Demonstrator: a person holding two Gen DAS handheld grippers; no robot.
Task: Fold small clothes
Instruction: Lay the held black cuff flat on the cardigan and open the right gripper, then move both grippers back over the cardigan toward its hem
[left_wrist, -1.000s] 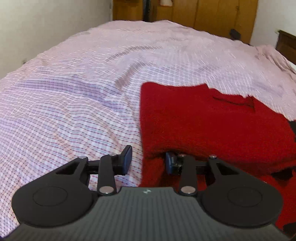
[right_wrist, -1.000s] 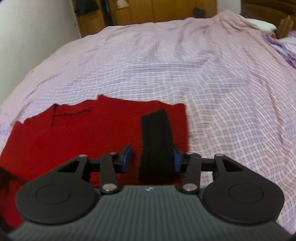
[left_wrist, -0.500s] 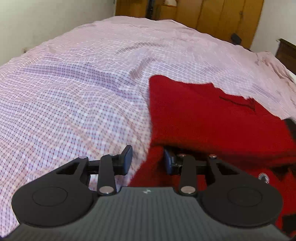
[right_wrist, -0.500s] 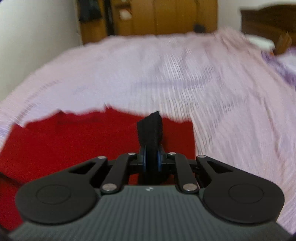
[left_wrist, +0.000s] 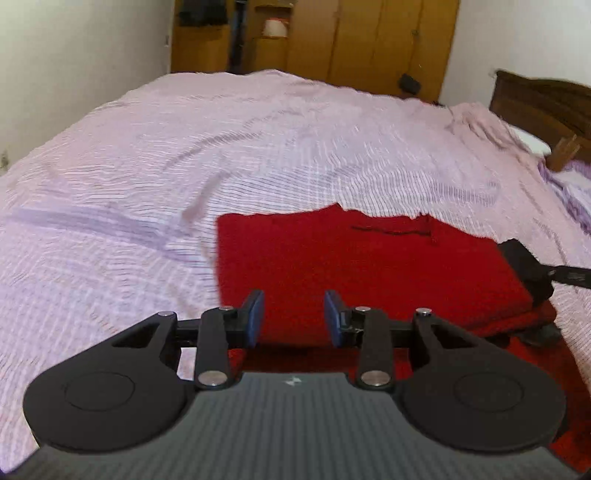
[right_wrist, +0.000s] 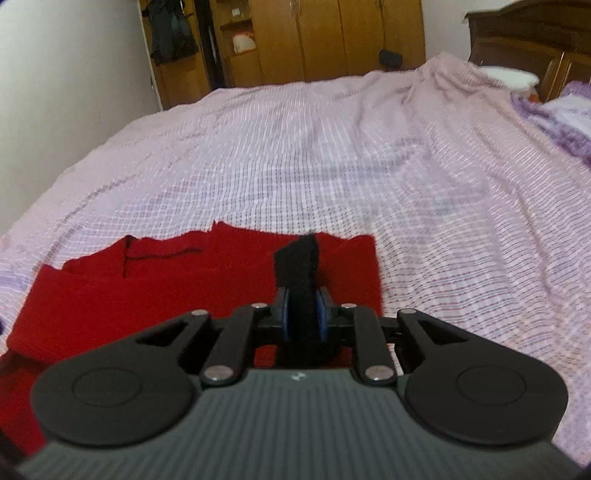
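You are working over a wide bed covered by a pink checked bedspread (left_wrist: 258, 155), which fills most of both views and runs far back toward the wooden wardrobes (right_wrist: 332, 40) along the far wall. A dark wooden headboard (left_wrist: 546, 107) stands at the far right, with a purple patterned cloth (right_wrist: 565, 122) bunched on the bed near it.

The red garment (left_wrist: 369, 266) lies on the near part of the bedspread, folded over on itself into a roughly rectangular block, with a lower red layer showing under its near edge. In your left wrist view it sits centre and right; in your right wrist view it sits centre and left, with its right edge running straight back. A short dark seam line marks its far side.

A black ribbed cuff (right_wrist: 301, 273) rises from the right part of the red garment. Your right gripper (right_wrist: 302, 319) has its two blue pads pressed tight against that cuff from either side, so the black cloth stands up between them and sticks out beyond the tips. From the left wrist view the same cuff shows at the garment's right edge.

Your left gripper (left_wrist: 293, 318) has its jaws set well apart with nothing between them. It sits at the near edge of the folded red block, left of the garment's middle, and red cloth shows through the gap.
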